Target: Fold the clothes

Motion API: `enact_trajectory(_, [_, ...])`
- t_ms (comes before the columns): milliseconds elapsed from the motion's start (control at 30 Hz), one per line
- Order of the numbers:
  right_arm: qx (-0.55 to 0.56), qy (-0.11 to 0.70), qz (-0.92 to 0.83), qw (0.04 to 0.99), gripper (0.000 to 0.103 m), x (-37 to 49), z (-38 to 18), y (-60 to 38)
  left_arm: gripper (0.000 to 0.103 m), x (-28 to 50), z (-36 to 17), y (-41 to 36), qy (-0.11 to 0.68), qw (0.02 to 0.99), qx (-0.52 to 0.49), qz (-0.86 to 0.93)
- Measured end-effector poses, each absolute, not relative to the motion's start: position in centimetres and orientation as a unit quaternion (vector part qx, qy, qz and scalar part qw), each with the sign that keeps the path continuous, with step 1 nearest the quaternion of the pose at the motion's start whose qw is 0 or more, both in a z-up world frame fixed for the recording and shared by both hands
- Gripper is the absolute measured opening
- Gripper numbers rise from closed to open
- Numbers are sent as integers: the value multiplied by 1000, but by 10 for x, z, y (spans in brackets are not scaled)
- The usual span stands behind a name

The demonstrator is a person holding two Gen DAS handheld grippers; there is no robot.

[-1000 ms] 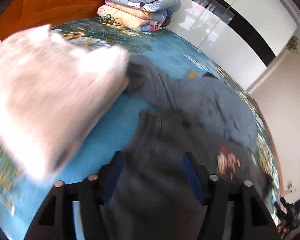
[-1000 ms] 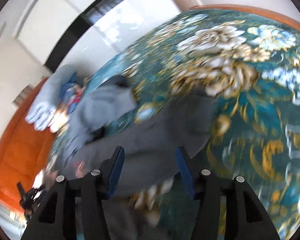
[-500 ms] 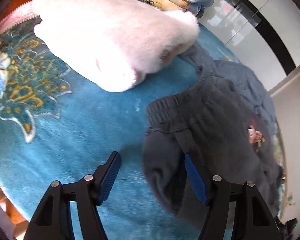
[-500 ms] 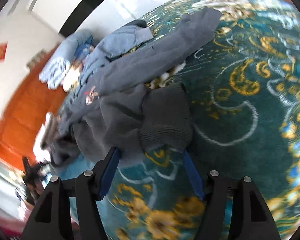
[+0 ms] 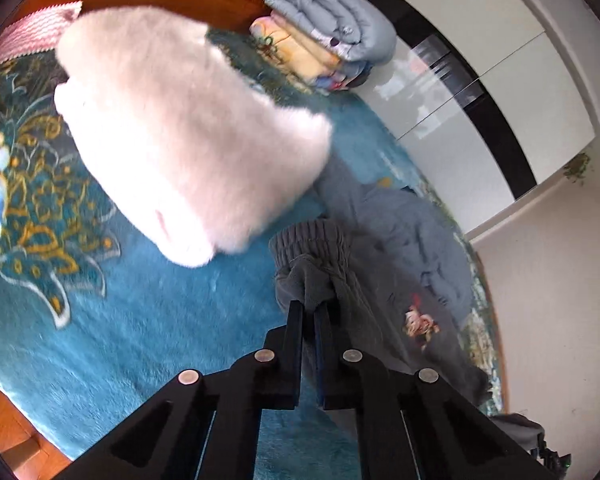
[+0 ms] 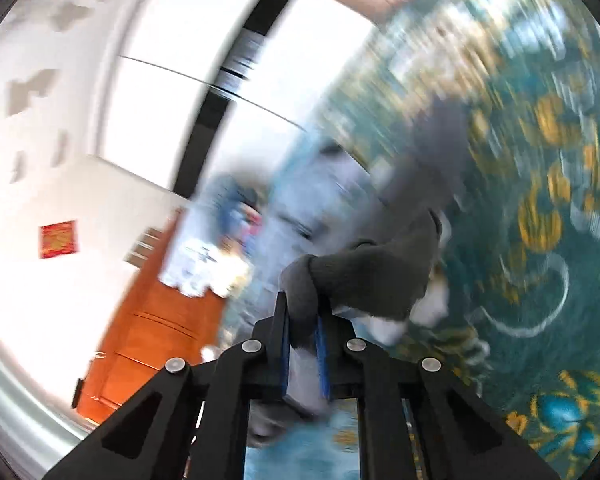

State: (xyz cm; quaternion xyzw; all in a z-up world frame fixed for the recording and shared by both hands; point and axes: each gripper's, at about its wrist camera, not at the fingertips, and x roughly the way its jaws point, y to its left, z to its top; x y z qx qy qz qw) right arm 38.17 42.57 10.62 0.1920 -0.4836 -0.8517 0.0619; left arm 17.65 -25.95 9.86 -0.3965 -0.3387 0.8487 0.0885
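My left gripper (image 5: 308, 312) is pinched tight on a bunched fold of the dark grey sweatpants (image 5: 364, 292) just below their ribbed waistband, which lie on the teal floral blanket (image 5: 148, 320). A fluffy white garment (image 5: 188, 136) sits beside them, and folded quilts (image 5: 324, 40) are stacked at the far edge. My right gripper (image 6: 302, 320) is clamped on the ribbed cuff (image 6: 364, 276) of one leg, lifted above the blanket; that view is heavily blurred.
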Motion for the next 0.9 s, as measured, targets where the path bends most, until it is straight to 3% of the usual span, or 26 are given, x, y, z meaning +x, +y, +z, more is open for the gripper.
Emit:
enact_trajectory(100, [181, -438, -881, 9, 12, 399, 155, 440, 5, 168, 73, -251, -341, 79, -431, 832])
enact_trajectory(167, [203, -434, -877, -22, 12, 388, 156, 455, 6, 162, 56, -246, -343, 73, -453, 820])
enact_trajectory(367, [343, -466, -807, -116, 13, 320, 64, 490, 6, 147, 13, -233, -349, 59, -506, 786])
enact_trajectory(533, [342, -490, -795, -107, 18, 297, 32, 505, 7, 143, 12, -228, -342, 52, -510, 787])
enact_trajectory(633, [355, -494, -787, -104, 31, 274, 31, 508, 9, 144, 13, -222, -330, 40, -513, 792])
enact_trajectory(700, [347, -493, -794, -82, 57, 271, 41, 504, 9, 145, 13, -220, -330, 35, -514, 791])
enact_trajectory(900, [315, -423, -849, -26, 60, 319, 72, 482, 9, 147, 19, -209, -309, 20, -515, 799])
